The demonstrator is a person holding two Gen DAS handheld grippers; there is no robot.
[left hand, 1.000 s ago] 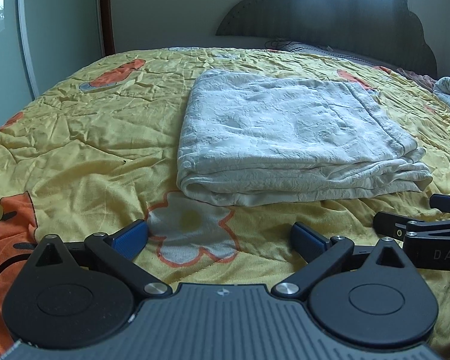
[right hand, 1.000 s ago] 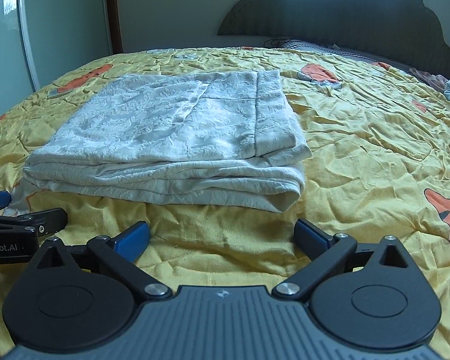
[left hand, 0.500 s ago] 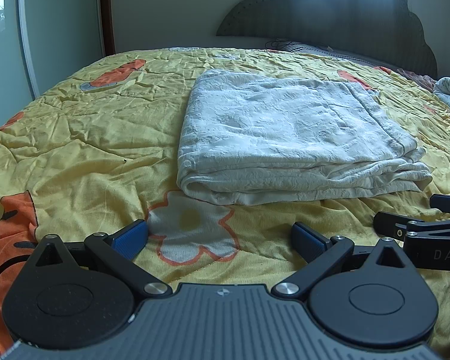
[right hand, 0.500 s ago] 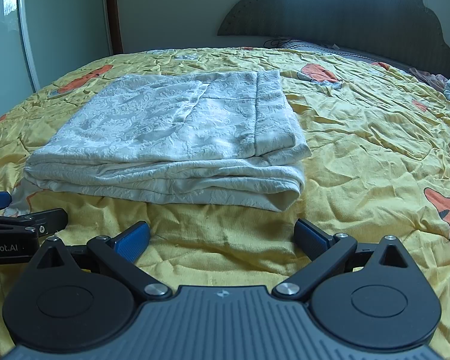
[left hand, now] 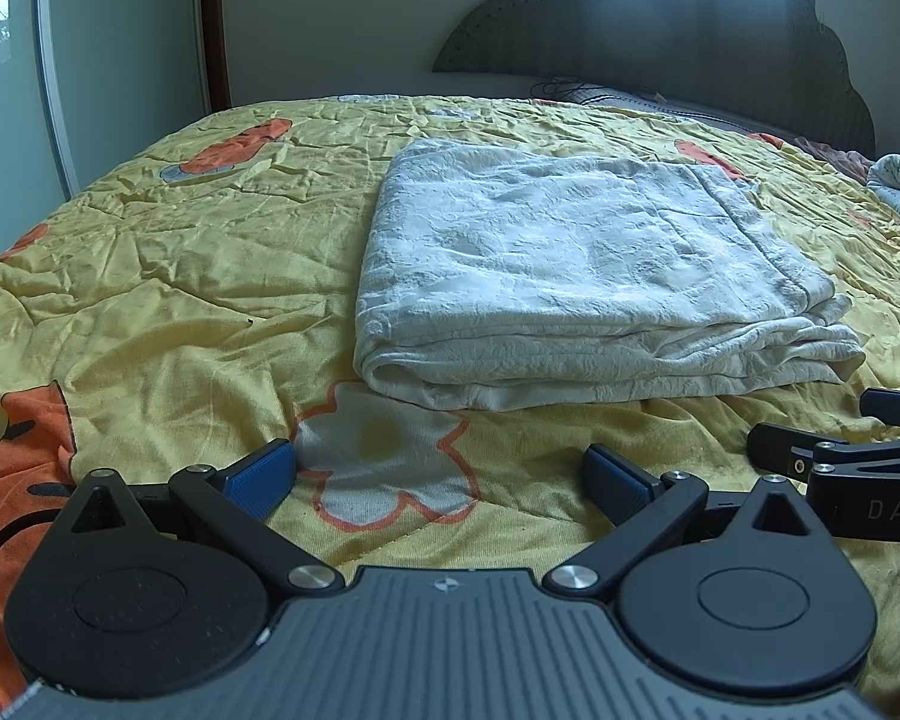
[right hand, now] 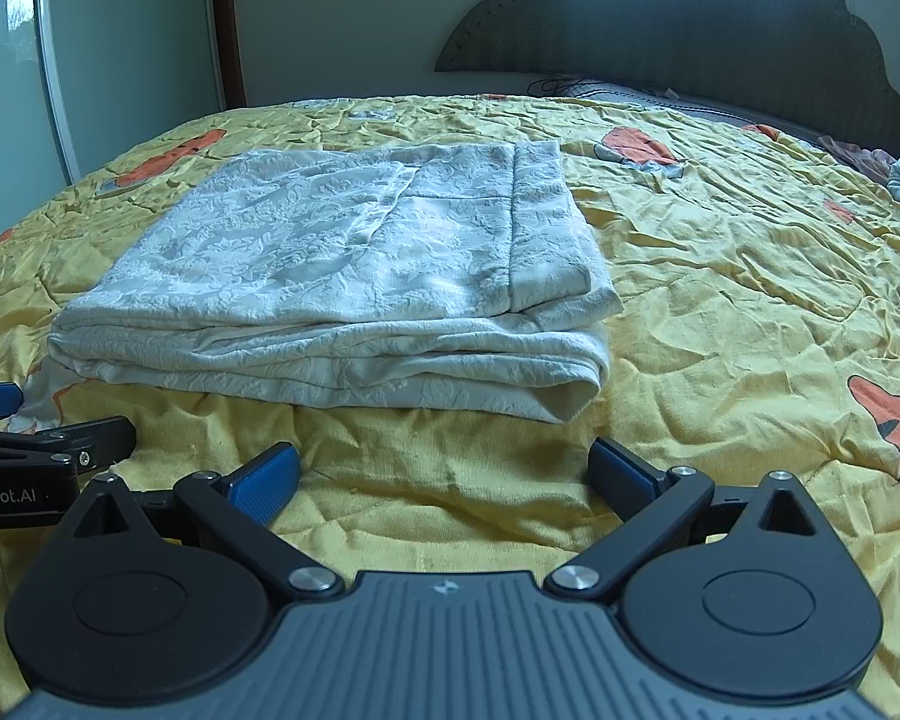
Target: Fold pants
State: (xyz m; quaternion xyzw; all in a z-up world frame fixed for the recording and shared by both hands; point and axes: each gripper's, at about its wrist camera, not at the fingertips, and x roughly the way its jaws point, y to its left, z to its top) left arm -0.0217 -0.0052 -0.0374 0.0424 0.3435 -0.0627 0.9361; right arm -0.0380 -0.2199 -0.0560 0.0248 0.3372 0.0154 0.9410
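You are in a home bedroom: a bed (left hand: 150, 276) under a rumpled yellow quilt (right hand: 750, 300) fills the view, a dark scalloped headboard (left hand: 690, 48) rises at 1 o'clock, and a flower-decorated glass door (right hand: 6, 60) stands at 10 o'clock.

Yellow quilted bed (left hand: 180, 276), dark scalloped headboard (left hand: 690, 42), pale walls.

Folded pants (left hand: 576, 276) beyond spread left gripper (left hand: 441, 480), apparently untouched.

Black hand-held gripper (left hand: 438, 477), blue pads (left hand: 258, 474), silver screws, ribbed grey body
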